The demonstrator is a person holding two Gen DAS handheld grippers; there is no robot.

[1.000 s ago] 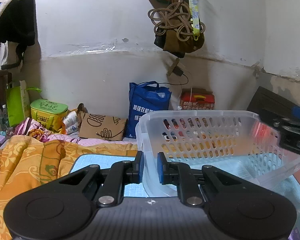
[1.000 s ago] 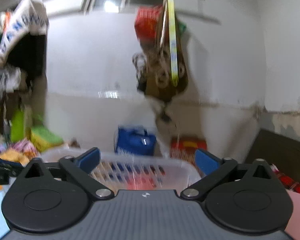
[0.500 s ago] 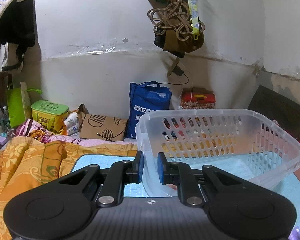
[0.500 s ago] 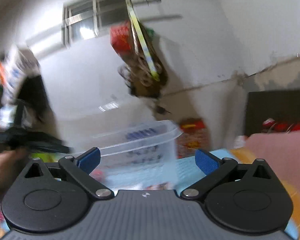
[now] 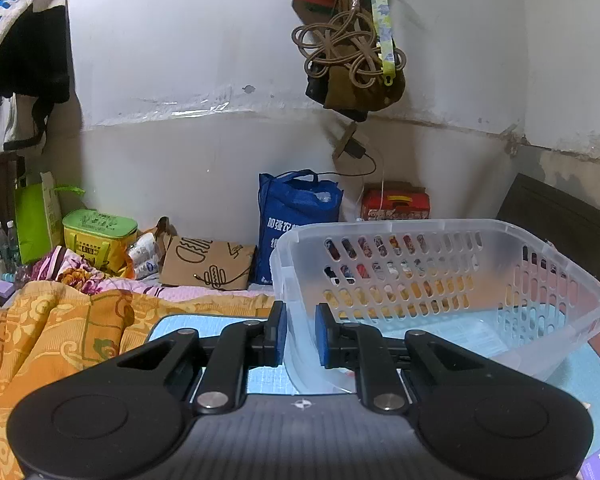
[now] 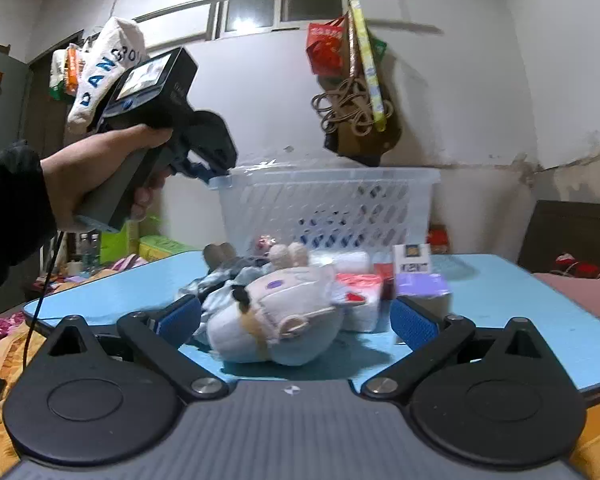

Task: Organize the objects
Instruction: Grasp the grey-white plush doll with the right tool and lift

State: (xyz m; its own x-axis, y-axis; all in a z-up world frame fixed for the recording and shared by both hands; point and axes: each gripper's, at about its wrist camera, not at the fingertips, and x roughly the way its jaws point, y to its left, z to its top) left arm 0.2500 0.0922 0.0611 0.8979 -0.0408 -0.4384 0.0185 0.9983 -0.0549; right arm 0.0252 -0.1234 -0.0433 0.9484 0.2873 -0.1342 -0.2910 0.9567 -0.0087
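Note:
My left gripper (image 5: 300, 334) is shut on the near wall of a clear plastic basket (image 5: 440, 276) and holds it tilted above the blue table (image 5: 204, 326). In the right wrist view the basket (image 6: 328, 208) hangs above the table's far side, with the left gripper (image 6: 216, 170) clamped on its left rim. My right gripper (image 6: 296, 320) is open, low at the table's near edge, with a white plush toy (image 6: 276, 320) between its fingers. Behind the toy lie a blue cloth (image 6: 220, 280), white and red packs (image 6: 360, 288) and a purple box (image 6: 420, 284).
An orange blanket (image 5: 60, 332) covers the bed left of the table. A blue bag (image 5: 296, 220), a brown paper bag (image 5: 208, 264) and a green box (image 5: 100, 236) stand by the wall. Bags and cord (image 5: 352, 52) hang overhead.
My right gripper swung down from facing the wall and basket to the table's near edge, now around the plush toy. The left gripper kept holding the basket almost still.

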